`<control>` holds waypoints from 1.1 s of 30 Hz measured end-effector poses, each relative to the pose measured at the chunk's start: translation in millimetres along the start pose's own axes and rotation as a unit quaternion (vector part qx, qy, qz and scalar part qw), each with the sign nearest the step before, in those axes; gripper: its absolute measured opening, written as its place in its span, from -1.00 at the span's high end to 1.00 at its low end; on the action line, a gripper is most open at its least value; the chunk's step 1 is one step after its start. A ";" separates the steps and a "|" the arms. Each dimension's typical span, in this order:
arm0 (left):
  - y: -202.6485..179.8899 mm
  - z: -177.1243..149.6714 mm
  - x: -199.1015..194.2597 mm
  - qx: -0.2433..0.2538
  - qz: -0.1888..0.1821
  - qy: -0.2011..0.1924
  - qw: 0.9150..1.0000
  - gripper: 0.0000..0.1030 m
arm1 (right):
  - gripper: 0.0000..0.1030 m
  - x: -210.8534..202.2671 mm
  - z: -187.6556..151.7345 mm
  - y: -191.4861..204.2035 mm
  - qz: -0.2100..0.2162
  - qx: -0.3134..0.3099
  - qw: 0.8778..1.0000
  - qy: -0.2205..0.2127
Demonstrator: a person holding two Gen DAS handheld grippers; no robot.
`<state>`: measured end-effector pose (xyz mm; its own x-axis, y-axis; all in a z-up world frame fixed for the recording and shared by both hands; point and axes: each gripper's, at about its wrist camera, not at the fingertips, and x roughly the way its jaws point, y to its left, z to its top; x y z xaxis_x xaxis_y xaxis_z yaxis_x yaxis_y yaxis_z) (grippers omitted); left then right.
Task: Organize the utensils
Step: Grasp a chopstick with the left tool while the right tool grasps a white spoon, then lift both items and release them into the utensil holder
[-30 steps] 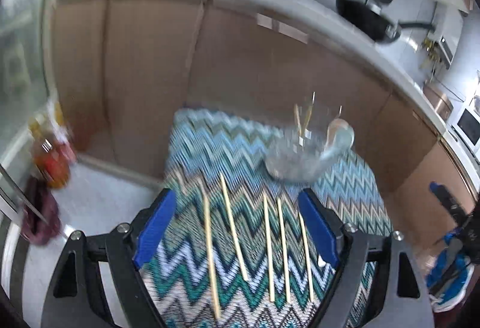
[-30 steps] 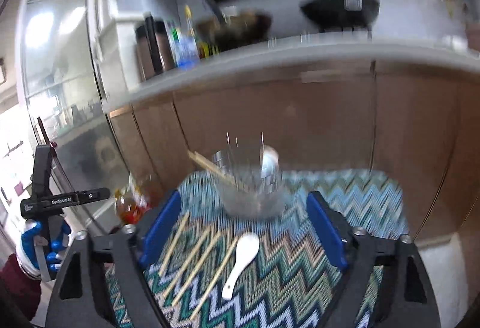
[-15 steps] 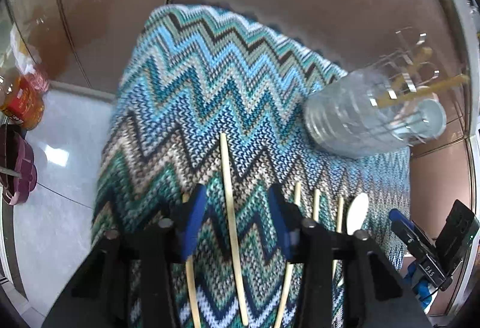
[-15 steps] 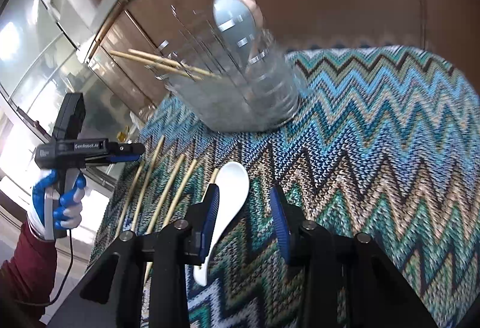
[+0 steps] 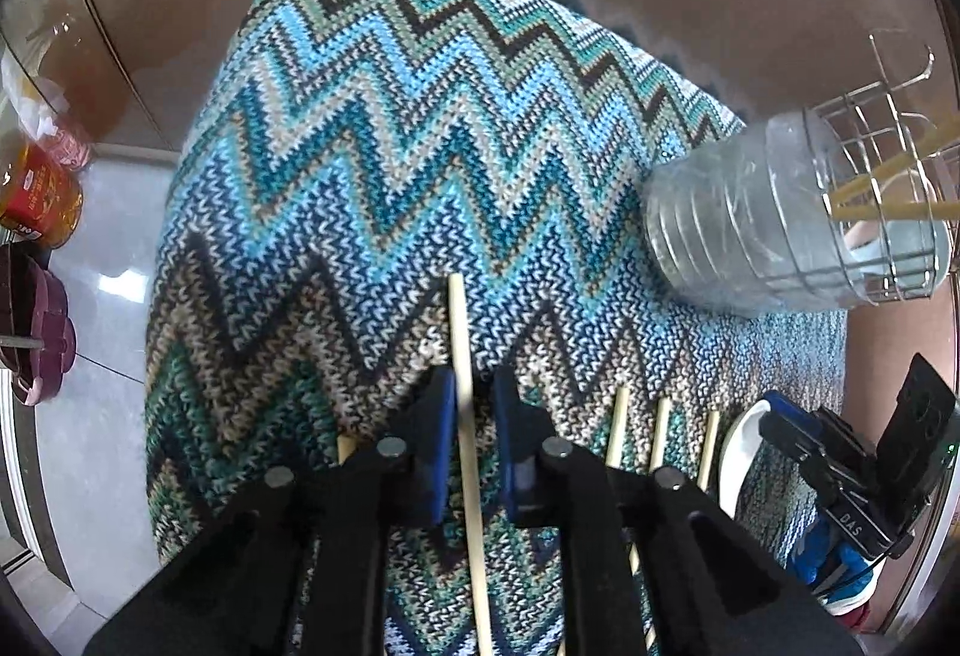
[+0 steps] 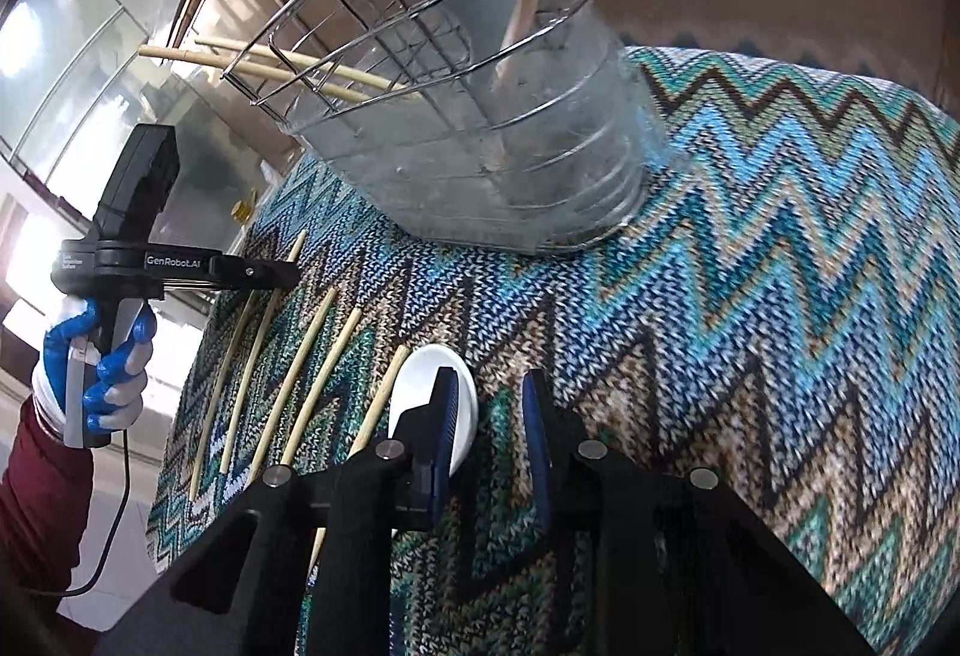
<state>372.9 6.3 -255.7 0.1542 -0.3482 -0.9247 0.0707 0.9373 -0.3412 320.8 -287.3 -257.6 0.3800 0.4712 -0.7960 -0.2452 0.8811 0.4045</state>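
1. Chopstick (image 5: 461, 356) on zigzag cloth (image 5: 372, 128), flanked by left gripper (image 5: 468, 404) jaws, narrowly parted; contact unclear, near end cut off.
2. White spoon (image 6: 420, 386) partly hidden behind right gripper (image 6: 489, 416), slightly open, empty.
3. Holder (image 6: 480, 128) far right: chopsticks, spoon inside.
4. "GenRobot.AI" readable only from right wrist.
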 end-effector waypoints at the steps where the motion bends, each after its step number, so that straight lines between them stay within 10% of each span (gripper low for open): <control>1: 0.0 0.4 0.0 -0.001 0.001 0.000 1.000 0.79 | 0.56 2.9 0.8 0.6 0.004 -0.003 1.000 0.005; 9: 1.0 -4.5 -0.3 -0.007 0.010 -0.009 1.000 0.91 | 0.90 23.9 6.1 12.3 0.033 -0.028 0.998 0.036; 21: -12.4 -53.5 -67.7 0.028 -0.020 -0.133 0.990 0.91 | 0.90 -56.5 -23.9 46.2 -0.015 -0.076 0.994 -0.076; 27: -38.9 -86.4 -138.8 0.076 -0.020 -0.239 0.968 0.91 | 0.90 -118.5 -29.4 56.1 -0.037 -0.082 0.985 -0.146; 33: -82.0 -104.7 -215.3 0.123 -0.048 -0.369 0.920 0.91 | 0.90 -171.9 -12.9 87.1 -0.077 -0.103 0.963 -0.238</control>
<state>230.8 5.8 -46.3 0.7569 -0.4277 -0.4942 0.3260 0.9024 -0.2817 222.6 -292.1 -91.3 0.7802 0.3435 -0.5227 -0.3055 0.9385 0.1607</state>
